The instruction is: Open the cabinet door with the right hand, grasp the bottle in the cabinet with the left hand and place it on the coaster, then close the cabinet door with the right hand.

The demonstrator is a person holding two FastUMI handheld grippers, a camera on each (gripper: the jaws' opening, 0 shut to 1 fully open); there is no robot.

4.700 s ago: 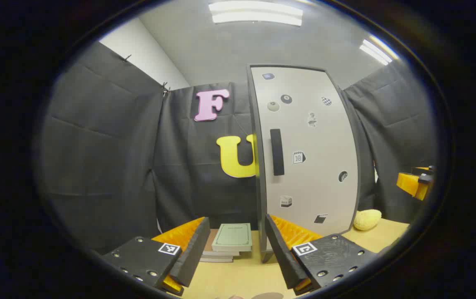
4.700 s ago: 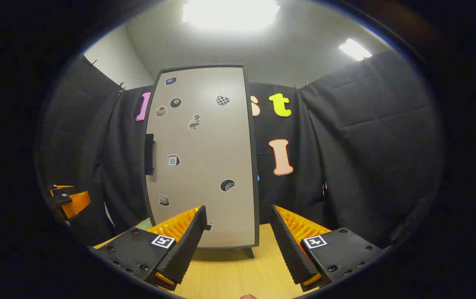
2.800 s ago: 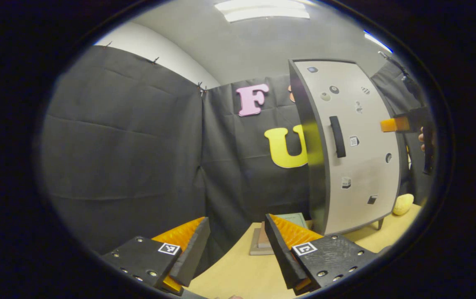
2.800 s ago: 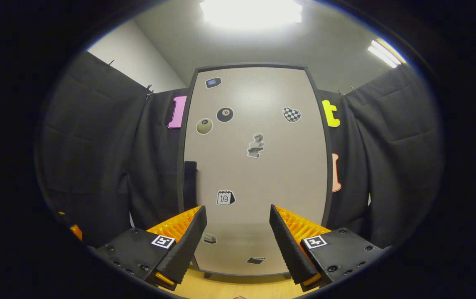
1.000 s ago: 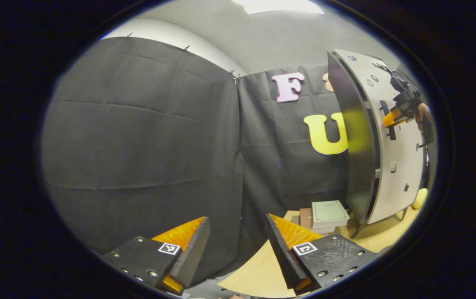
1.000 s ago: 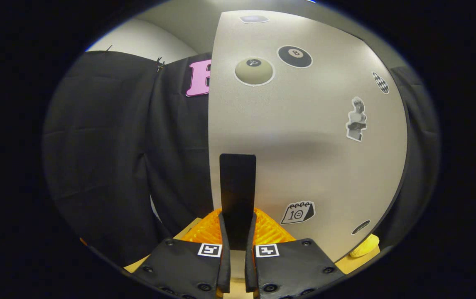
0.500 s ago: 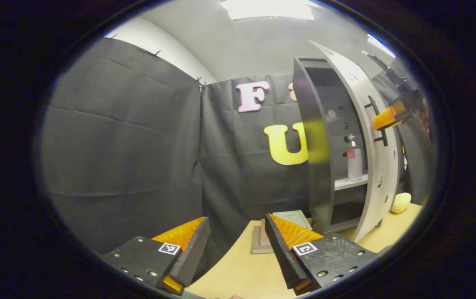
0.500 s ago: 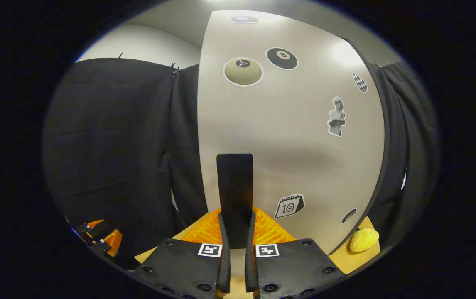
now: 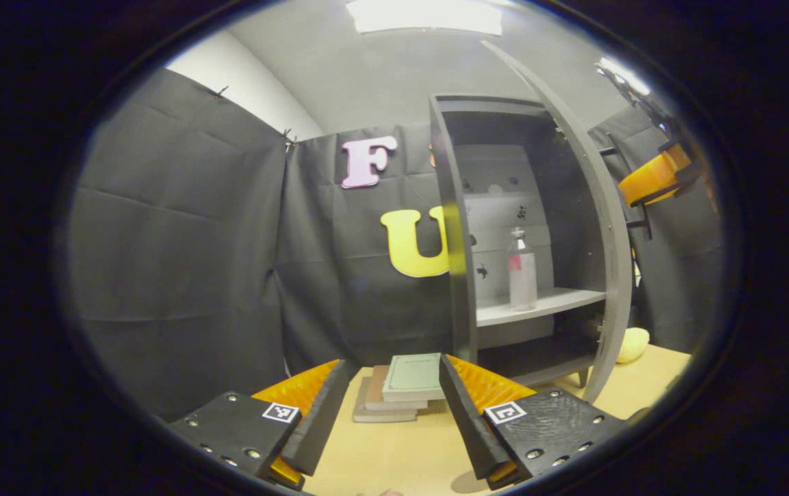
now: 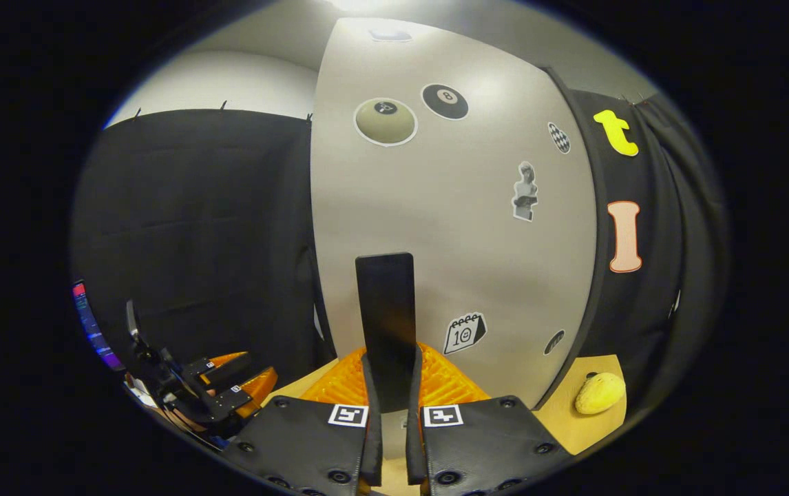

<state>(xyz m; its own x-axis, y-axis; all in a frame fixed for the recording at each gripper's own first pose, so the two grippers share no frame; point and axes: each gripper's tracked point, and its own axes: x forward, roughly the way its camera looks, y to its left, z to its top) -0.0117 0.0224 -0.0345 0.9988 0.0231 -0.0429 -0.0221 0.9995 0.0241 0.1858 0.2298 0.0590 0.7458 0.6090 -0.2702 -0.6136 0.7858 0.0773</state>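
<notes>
two fingers of our right gripper [image 10: 389, 406] pinch the black handle [image 10: 385, 324] of the cabinet door [image 10: 449, 227] at the bottom centre of the right gripper view, pressing it from both sides, and the handle rises upright out of them. in the left gripper view that same gripper shows as an orange shape at the upper right of the frame, at the door's handle, with the door [image 9: 591, 227] swung out and seen almost edge-on. our left gripper [image 9: 389, 413] sits at the bottom of the frame with its fingers spread wide and nothing between them. the bottle [image 9: 522, 269] stands upright, right of centre, above and beyond the gripper's right-hand finger [image 9: 477, 406] and well apart from it. the cabinet [image 9: 505, 234] is open, and the bottle rests on its light shelf [image 9: 539, 303]; the space under that shelf is too dark for us to tell what it holds. a stack of books [image 9: 401, 386] lies on the table [image 9: 394, 455] between the two fingertips in the frame, just left of the cabinet. a yellow round thing [image 9: 632, 344] lies on the table at the lower right, past the door.
</notes>
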